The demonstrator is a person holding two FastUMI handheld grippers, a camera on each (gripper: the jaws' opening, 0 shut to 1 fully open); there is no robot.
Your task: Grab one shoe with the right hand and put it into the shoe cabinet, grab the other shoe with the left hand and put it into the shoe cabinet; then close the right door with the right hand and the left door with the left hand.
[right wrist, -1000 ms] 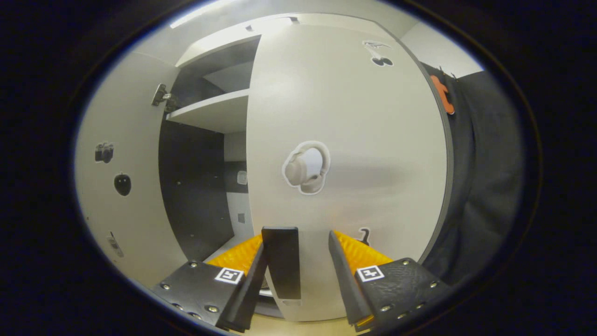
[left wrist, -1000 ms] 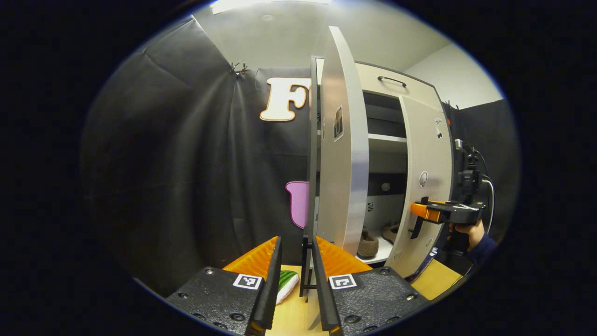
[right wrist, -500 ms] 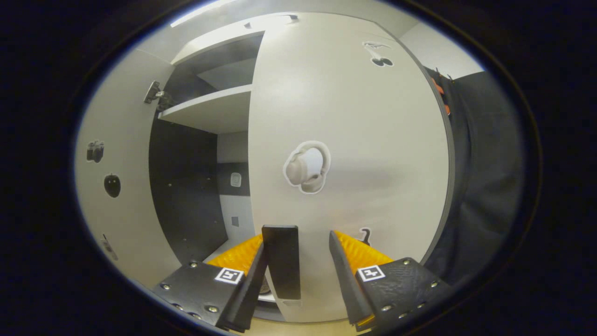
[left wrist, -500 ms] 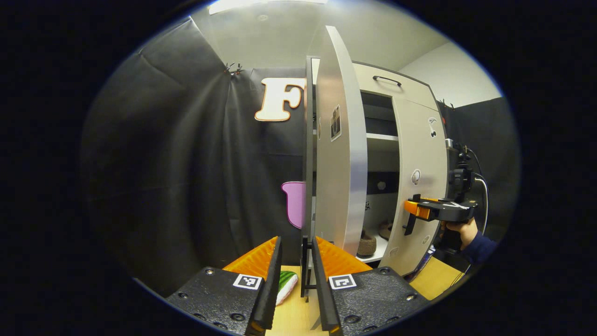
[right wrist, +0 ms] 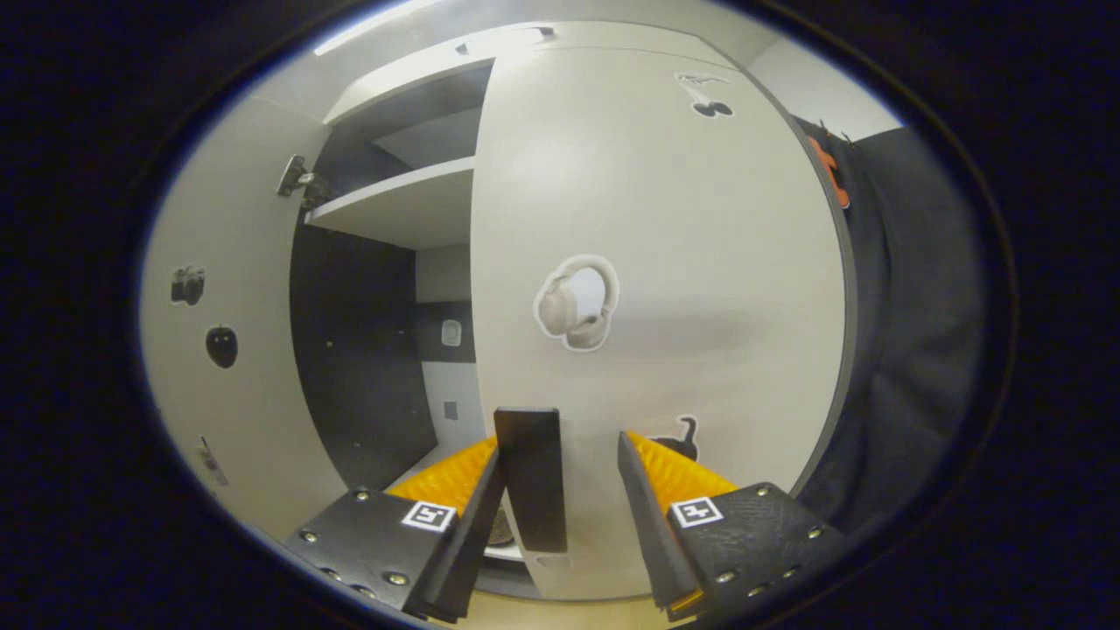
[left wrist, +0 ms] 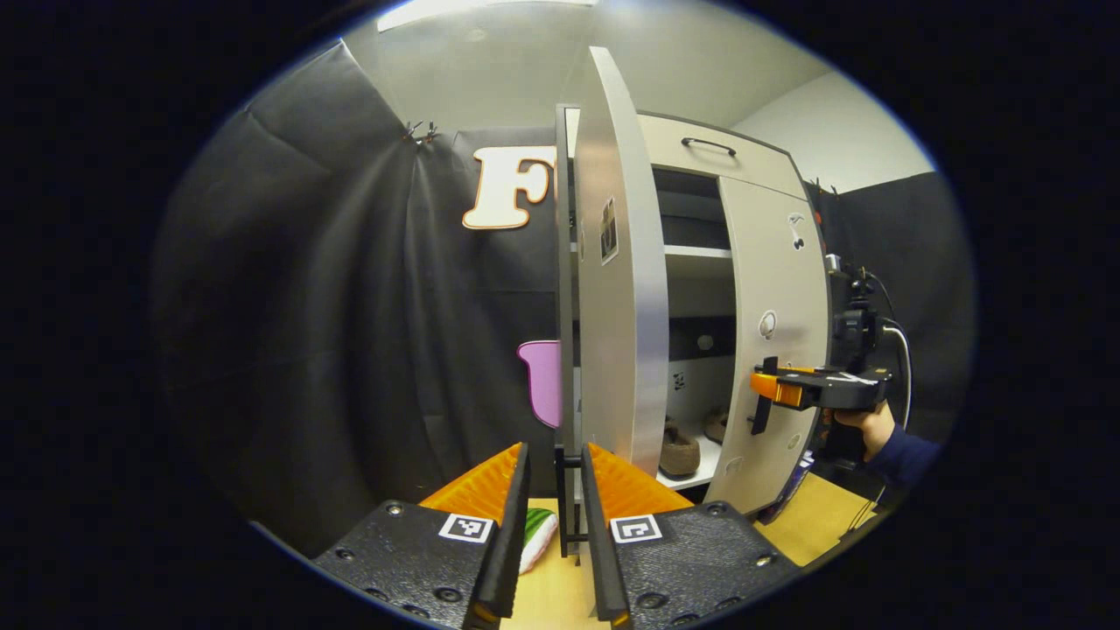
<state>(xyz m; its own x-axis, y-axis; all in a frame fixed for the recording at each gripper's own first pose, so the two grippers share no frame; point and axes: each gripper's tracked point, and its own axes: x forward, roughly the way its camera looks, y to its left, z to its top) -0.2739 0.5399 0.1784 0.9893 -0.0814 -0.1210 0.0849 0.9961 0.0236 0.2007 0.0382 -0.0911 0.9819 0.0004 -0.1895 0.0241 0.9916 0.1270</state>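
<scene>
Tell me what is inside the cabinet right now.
Two brown shoes sit on the cabinet bottom shelf; a bare shelf shows higher up. The right door hides the rest.

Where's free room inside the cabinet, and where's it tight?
Free: the upper shelf, bare between the two doors. Tight: the bottom shelf, where both shoes sit, and the gap between left door and right door, with the right gripper at its handle.
</scene>
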